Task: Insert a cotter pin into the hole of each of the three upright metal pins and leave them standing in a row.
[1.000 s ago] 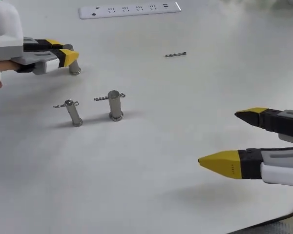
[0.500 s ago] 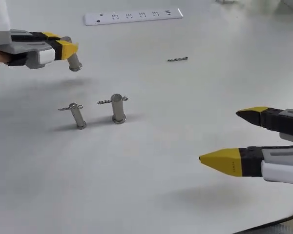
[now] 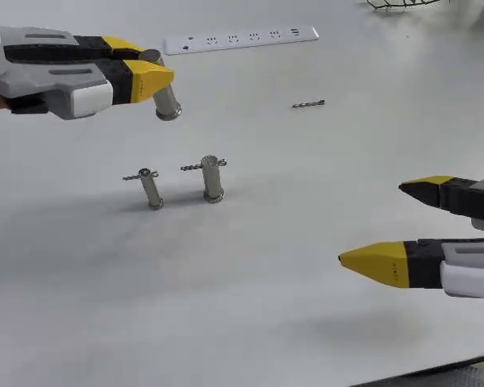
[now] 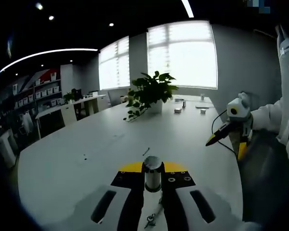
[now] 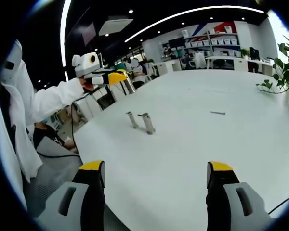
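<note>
A: What's sitting on the desk [image 3: 250, 306]?
B: Above its far-left side the left gripper [image 3: 149, 76] is hanging, jaws clamping the held pin [image 3: 166, 101] by its top, flange pointing down. On the near side the right gripper [image 3: 371, 224] is hovering, jaws apart, carrying nothing. Mid-desk, pin A [image 3: 151, 188] and pin B [image 3: 213, 179] are standing side by side, both cottered. Far right, the spare cotter [image 3: 308, 104] is lying flat, well apart.
A: Handling?
B: I'm guessing the pins are stiff, slick steel, tipping easily, so grip the shank. Cotter's light, thin wire, so pinch its loop.
A: Views differing?
B: Left gripper view is showing the pin's top face; head view is showing its side.
</note>
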Demonstrator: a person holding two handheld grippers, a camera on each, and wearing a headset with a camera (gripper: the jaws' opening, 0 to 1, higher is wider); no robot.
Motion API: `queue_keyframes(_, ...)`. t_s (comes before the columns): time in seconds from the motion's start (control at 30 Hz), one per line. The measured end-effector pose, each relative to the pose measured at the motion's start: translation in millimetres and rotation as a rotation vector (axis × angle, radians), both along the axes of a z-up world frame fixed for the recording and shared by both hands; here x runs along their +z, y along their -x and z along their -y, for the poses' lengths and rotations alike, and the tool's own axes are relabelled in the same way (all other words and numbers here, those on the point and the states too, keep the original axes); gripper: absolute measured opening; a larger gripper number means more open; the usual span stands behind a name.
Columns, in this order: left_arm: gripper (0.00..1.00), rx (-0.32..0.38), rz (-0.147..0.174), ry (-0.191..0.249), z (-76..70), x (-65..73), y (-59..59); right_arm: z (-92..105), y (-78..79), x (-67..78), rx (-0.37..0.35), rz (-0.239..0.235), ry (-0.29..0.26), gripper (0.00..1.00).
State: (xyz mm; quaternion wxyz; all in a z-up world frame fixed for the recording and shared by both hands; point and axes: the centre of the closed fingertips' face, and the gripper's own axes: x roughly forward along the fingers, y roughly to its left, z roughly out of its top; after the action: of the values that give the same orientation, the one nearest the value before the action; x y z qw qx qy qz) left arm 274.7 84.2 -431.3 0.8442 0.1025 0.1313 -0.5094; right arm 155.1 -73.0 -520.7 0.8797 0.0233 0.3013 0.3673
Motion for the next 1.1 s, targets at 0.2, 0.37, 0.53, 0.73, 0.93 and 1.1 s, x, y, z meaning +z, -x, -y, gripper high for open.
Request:
queue_keyframes(0.2,0.09,-0.059,-0.015,-0.020,20.0,-5.9,36.9,3.3,5.3,0.3,0.004,0.003,-0.004,0.85)
queue_keyframes(0.37,0.09,-0.094,-0.042,-0.032,33.9,-22.7,64.7,6.6,10.5,-1.0,0.009,0.004,-0.001,0.85)
queue_keyframes(0.53,0.09,-0.120,-0.068,-0.075,45.5,-43.1,92.0,8.5,15.7,-2.6,0.007,0.002,0.001,0.85)
queue_keyframes(0.73,0.09,-0.136,-0.073,-0.157,47.9,-71.0,107.4,10.0,21.6,-5.0,0.004,-0.001,0.004,0.84)
queue_keyframes(0.93,0.09,-0.159,-0.094,-0.166,52.4,-86.4,117.8,11.7,26.7,-5.9,0.002,-0.008,0.014,0.85)
queue_keyframes(1.1,0.09,-0.159,-0.117,-0.168,55.5,-100.0,118.6,14.2,27.8,-7.3,0.001,-0.016,0.024,0.86)
